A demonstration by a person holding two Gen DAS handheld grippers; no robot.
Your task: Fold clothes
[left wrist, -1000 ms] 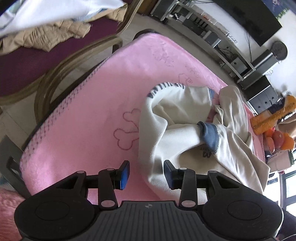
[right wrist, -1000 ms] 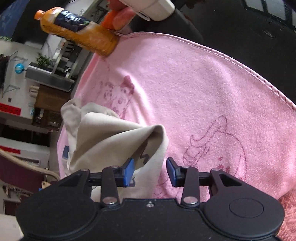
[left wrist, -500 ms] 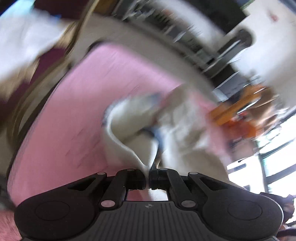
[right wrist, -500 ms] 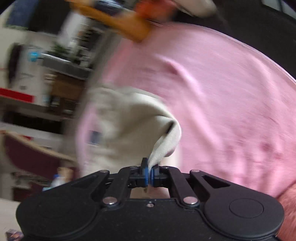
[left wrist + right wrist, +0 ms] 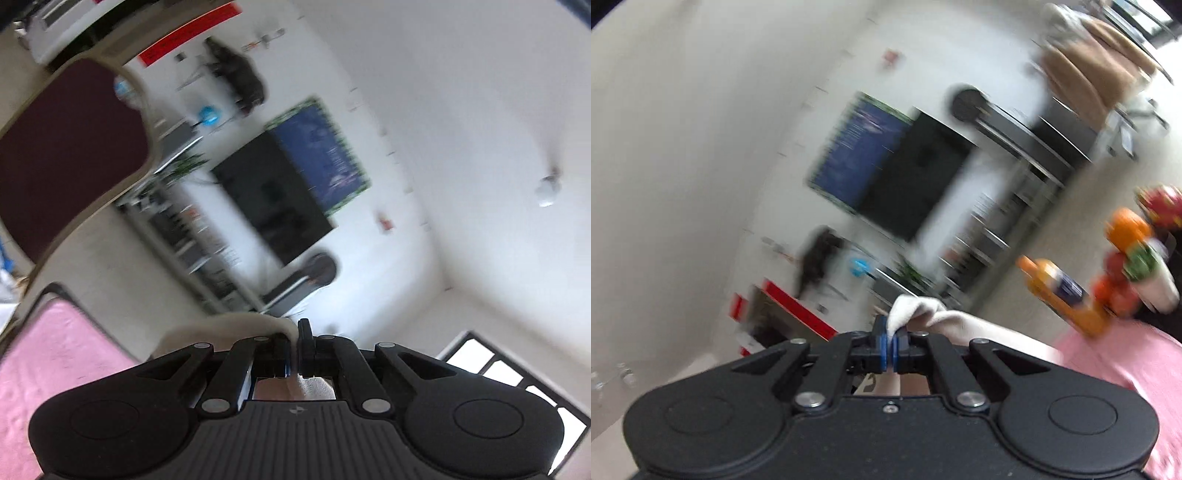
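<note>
- Left wrist view: everything's pretty smeared. There's a dark TV (image 5: 273, 199) on the far white wall with a blue poster (image 5: 325, 155) just beside it, and a long shelf unit (image 5: 195, 243) running underneath. A chair with a maroon back (image 5: 66, 155) fills the upper left, and the pink towel (image 5: 48, 369) peeks in at the lower left corner. Window panes (image 5: 509, 373) sit at the lower right.
- Same view, the left gripper (image 5: 294, 343) points out level across the room, tilted against the walls. Its jaws are pinched tight on an edge of the cream garment (image 5: 229, 325), which curls up and off to the left right behind the fingers.
- Right wrist view: same TV (image 5: 919, 177) and poster (image 5: 857, 151), plus an orange bottle (image 5: 1060, 291) and some blurry oranges (image 5: 1123, 258) at the right, just past the pink towel (image 5: 1126, 365). A tan heap of clothes (image 5: 1097, 66) sits on a rack at the top right, and a red-edged box (image 5: 790, 314) is down low on the left.
- Same view, the right gripper (image 5: 891, 347) also points out level, blue pads (image 5: 883, 350) squeezed together on a corner of the cream garment (image 5: 923, 314). The cloth pokes up over the fingers and trails off right toward the towel.
</note>
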